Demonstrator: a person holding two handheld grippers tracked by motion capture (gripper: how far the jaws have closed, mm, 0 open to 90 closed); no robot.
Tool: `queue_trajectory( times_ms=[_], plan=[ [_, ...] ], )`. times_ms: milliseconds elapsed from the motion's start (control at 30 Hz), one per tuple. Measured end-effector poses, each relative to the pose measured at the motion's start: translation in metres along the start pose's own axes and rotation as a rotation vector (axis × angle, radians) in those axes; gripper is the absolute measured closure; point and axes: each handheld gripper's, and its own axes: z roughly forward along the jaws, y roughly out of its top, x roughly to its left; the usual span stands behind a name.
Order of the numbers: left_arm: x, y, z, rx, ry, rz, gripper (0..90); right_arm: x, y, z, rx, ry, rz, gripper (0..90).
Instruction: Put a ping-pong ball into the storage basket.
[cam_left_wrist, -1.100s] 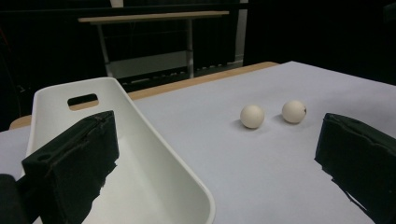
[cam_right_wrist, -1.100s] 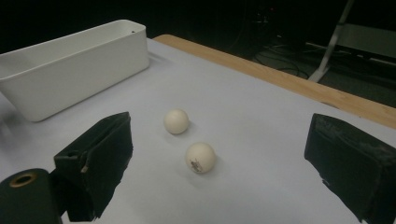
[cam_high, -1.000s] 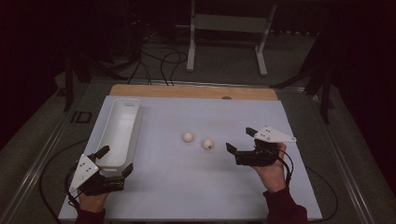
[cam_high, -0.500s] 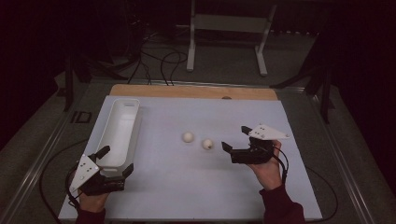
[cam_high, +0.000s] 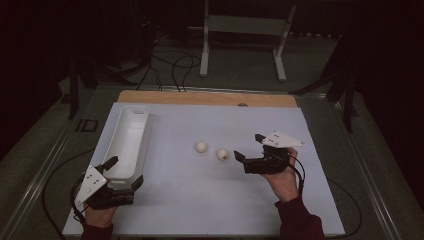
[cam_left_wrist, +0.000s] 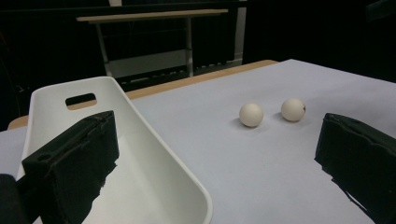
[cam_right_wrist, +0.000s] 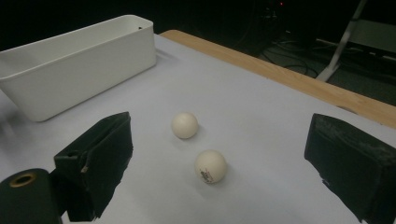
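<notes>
Nothing binned yet: both balls (cam_high: 201, 147) (cam_high: 221, 154) lie outside the bin (cam_high: 125, 145) (empty), our right gripper (cam_high: 248, 149) spread wide beside them, left gripper (cam_high: 125, 171) likewise gaping

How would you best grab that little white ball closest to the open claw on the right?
Probably across its widest middle. The small white ball with a dark mark is round, so any opposite sides serve. It lies free on the pale table sheet, apart from the plain white ball. The right gripper, jaws wide open, already faces it, so I would come from that side, low to the sheet.
</notes>
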Motion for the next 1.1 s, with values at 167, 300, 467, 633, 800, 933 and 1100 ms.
queue_trajectory(
  times_ms=[167,300,467,633,800,933,1100],
  plan=[
    [0.000,0.000,0.000,0.000,-0.001,0.001,0.0,0.000,0.001,0.002,0.004,0.004,0.003,7.5],
    [0.000,0.000,0.000,0.000,0.000,0.002,0.0,0.001,0.000,0.004,0.008,0.006,0.004,7.4],
    [0.000,0.000,0.000,0.001,0.000,0.002,0.0,0.002,0.000,0.007,0.016,0.013,0.002,7.4],
    [-0.001,0.000,0.000,0.002,-0.001,0.003,0.0,0.002,0.000,0.010,0.024,0.019,0.004,7.4],
    [-0.001,0.000,0.000,0.001,-0.002,0.003,0.0,0.003,0.001,0.013,0.031,0.022,0.003,7.4],
    [-0.001,0.000,0.000,0.001,-0.002,0.003,0.0,0.003,0.002,0.014,0.036,0.024,-0.003,7.4],
    [-0.001,0.000,0.000,0.002,-0.003,0.003,0.0,0.003,0.002,0.016,0.041,0.024,-0.002,7.4]
  ],
)
